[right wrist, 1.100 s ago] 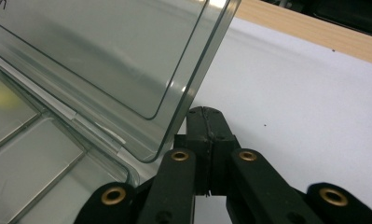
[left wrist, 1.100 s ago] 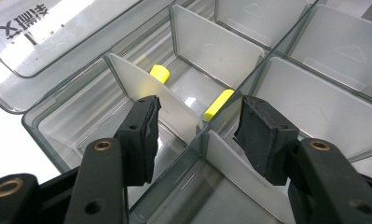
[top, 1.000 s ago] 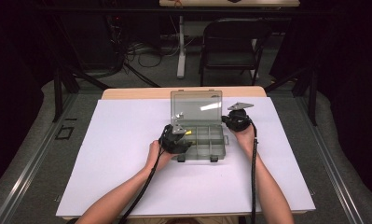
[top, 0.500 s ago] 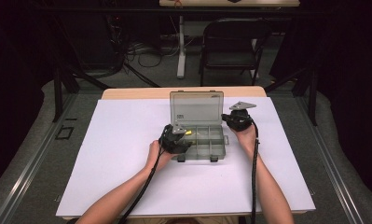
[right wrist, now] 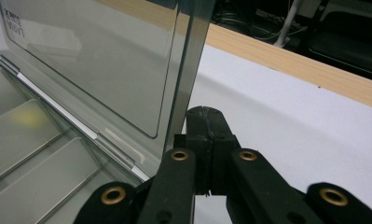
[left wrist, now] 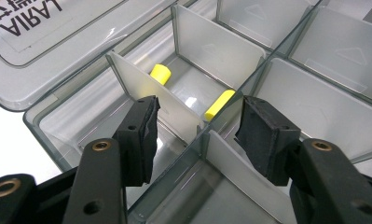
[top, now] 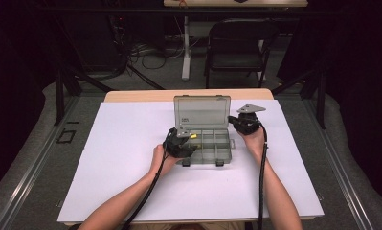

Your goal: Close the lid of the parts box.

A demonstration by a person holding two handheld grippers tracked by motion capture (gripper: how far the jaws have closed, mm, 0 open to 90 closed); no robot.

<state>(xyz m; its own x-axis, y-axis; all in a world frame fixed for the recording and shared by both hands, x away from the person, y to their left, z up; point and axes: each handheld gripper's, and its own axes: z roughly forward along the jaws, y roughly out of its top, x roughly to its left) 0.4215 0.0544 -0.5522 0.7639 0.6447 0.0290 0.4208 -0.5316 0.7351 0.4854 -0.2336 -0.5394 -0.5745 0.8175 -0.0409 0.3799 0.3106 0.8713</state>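
Observation:
A clear grey compartment box (top: pixel 228 149) lies mid-table with its lid (top: pixel 201 112) standing up at the back. Two small yellow pieces (left wrist: pixel 159 73) (left wrist: pixel 219 103) lie in a rear-left compartment, seen as a yellow spot (top: pixel 193 136) from above. My left gripper (top: pixel 181 143) hovers over the box's left end; in the left gripper view it (left wrist: pixel 197 128) is open, its jaws astride the white dividers (left wrist: pixel 174 109) without touching them. My right gripper (top: pixel 243 123) is at the lid's right edge. In the right gripper view it (right wrist: pixel 207 135) is shut on nothing, right beside the lid's edge (right wrist: pixel 188 70).
White paper (top: pixel 131 158) covers the wooden table (top: pixel 140 96). A folding chair (top: pixel 236 50) and cables stand beyond the far edge. The box's other compartments (left wrist: pixel 333 51) hold nothing that I can see. Black cables trail from both grippers toward the near edge.

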